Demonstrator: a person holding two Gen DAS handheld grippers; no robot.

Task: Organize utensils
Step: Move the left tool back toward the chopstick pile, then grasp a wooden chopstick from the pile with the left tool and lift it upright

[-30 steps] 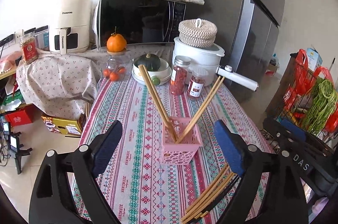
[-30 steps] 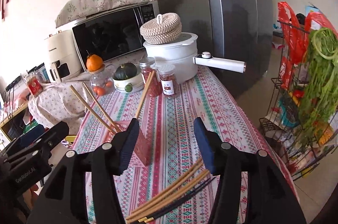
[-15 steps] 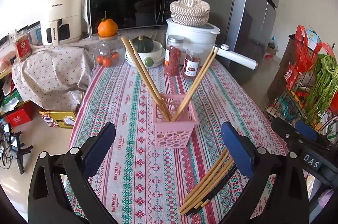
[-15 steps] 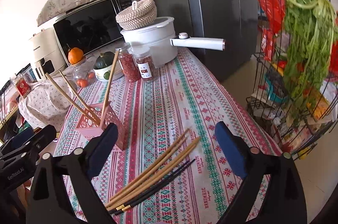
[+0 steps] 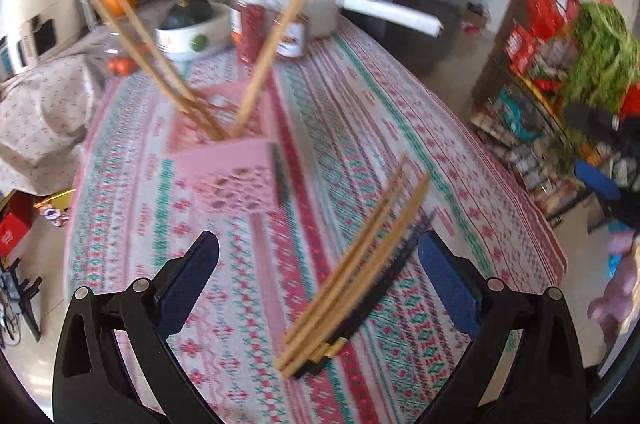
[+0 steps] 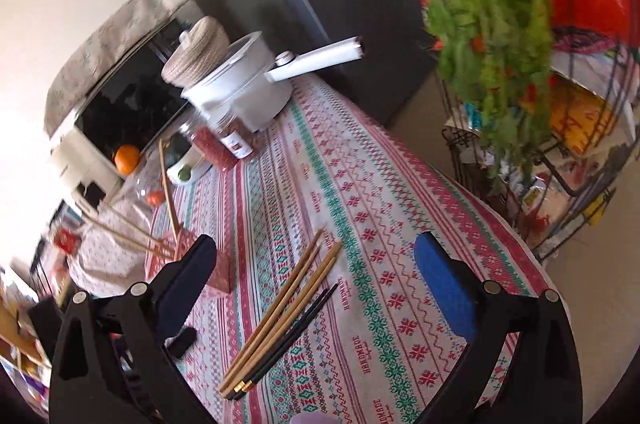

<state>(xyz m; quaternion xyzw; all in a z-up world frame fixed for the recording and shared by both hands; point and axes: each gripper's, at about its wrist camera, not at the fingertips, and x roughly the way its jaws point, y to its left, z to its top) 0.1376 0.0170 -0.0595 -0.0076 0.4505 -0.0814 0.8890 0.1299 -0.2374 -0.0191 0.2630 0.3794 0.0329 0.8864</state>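
A bundle of wooden and black chopsticks (image 5: 356, 272) lies on the patterned tablecloth (image 5: 360, 128), and it shows in the right wrist view (image 6: 286, 312) too. A pink holder (image 5: 230, 168) stands behind with three wooden chopsticks (image 5: 268, 60) leaning out; it also shows at the left in the right wrist view (image 6: 184, 248). My left gripper (image 5: 318, 280) is open and empty, straddling the loose bundle from above. My right gripper (image 6: 314, 284) is open and empty, just above the same bundle.
A white pot (image 6: 244, 84) with a long handle, spice jars (image 6: 228, 140), a bowl (image 5: 188, 28), an orange (image 6: 127, 158) and a microwave (image 6: 132, 104) stand at the table's far end. A wire rack with greens (image 6: 496, 4) stands to the right.
Both grippers have swung down and toward the loose chopstick bundle, which now lies between their fingers. Both stayed open. The left view is motion-blurred.
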